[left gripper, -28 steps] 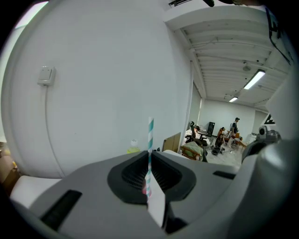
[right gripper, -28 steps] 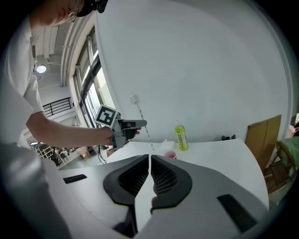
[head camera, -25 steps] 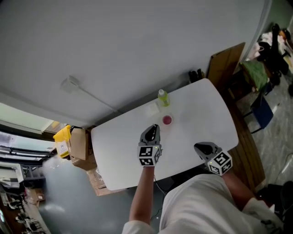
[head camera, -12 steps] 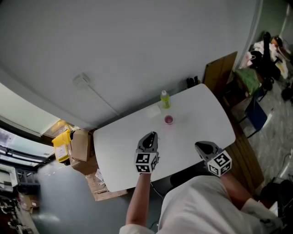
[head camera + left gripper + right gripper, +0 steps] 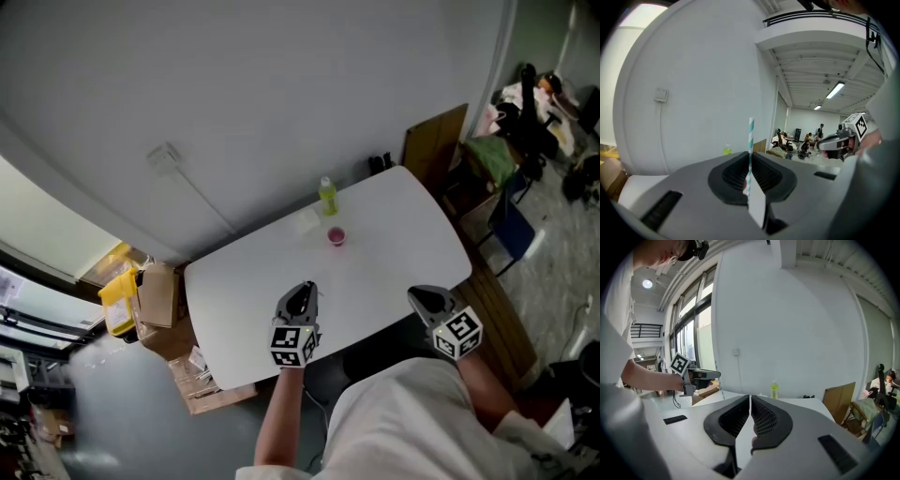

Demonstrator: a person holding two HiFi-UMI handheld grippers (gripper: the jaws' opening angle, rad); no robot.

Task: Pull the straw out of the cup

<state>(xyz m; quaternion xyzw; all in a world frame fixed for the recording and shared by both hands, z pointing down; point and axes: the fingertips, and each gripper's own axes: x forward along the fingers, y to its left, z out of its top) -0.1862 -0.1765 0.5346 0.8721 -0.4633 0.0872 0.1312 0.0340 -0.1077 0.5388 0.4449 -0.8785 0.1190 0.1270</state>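
A teal-and-white striped straw (image 5: pixel 751 136) stands upright between the jaws of my left gripper (image 5: pixel 750 161), which is shut on it. In the head view that left gripper (image 5: pixel 302 289) hangs over the near part of the white table (image 5: pixel 234 300). It is well back from the small pink cup (image 5: pixel 336 235), which stands by the far edge. My right gripper (image 5: pixel 419 295) is off the table's near right edge. Its jaws (image 5: pixel 750 401) meet at the tips with nothing between them.
A green bottle (image 5: pixel 327 196) stands behind the cup, beside a flat white sheet (image 5: pixel 307 221). Cardboard boxes (image 5: pixel 159 295) and a yellow container (image 5: pixel 117 300) sit on the floor at the left. A wooden board (image 5: pixel 433 145) and a blue chair (image 5: pixel 511 230) are at the right.
Both grippers have drawn back toward the person, away from the cup. The left one went from beside the cup to the table's near part.
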